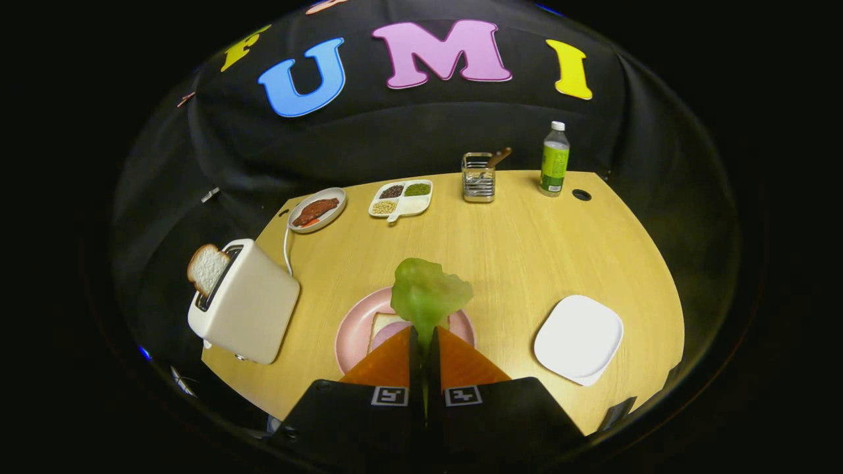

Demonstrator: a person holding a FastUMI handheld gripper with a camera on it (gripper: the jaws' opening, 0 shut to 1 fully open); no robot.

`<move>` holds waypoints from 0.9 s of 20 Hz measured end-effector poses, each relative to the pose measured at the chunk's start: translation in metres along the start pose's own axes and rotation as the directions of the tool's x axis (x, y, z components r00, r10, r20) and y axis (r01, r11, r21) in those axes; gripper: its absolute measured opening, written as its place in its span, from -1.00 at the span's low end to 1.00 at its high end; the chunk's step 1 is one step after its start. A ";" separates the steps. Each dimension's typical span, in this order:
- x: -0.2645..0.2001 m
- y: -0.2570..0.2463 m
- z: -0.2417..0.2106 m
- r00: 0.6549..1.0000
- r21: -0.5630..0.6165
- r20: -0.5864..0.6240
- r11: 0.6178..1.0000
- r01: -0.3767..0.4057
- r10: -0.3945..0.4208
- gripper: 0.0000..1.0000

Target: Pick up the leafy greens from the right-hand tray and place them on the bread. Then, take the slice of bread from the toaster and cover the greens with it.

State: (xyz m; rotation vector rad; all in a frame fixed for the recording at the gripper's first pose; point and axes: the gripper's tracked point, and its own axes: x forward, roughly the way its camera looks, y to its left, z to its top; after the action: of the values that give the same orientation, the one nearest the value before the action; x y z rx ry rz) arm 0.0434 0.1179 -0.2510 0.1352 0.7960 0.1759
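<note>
My gripper (425, 339) is shut on a leaf of green lettuce (428, 293), which sticks up just ahead of the fingertips. Below it lies a pink plate (352, 336) with a slice of bread (385, 322) on it, partly hidden by the fingers and the leaf. To the right of the fingers sits a white square tray (579, 339), bare. On the left stands a cream toaster (247, 303) with a slice of bread (206, 268) poking out of its slot.
At the back of the wooden table (527, 250) are an oval dish with meat (317, 210), a divided white dish of grains (402, 198), a wire utensil holder (479, 178) and a green-labelled bottle (554, 160). The toaster's cord (286, 250) runs back along the table's left edge.
</note>
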 end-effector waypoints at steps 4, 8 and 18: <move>0.020 0.013 -0.011 1.000 -0.039 -0.015 0.999 0.003 -0.003 -0.83; 0.034 0.022 -0.021 0.999 -0.065 -0.046 0.998 -0.002 -0.001 -0.77; 0.062 0.023 -0.043 0.993 -0.119 -0.112 0.993 0.021 -0.034 -0.31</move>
State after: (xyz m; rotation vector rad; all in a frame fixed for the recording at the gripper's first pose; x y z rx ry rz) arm 0.0529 0.1559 -0.3200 0.0031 0.8985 0.2053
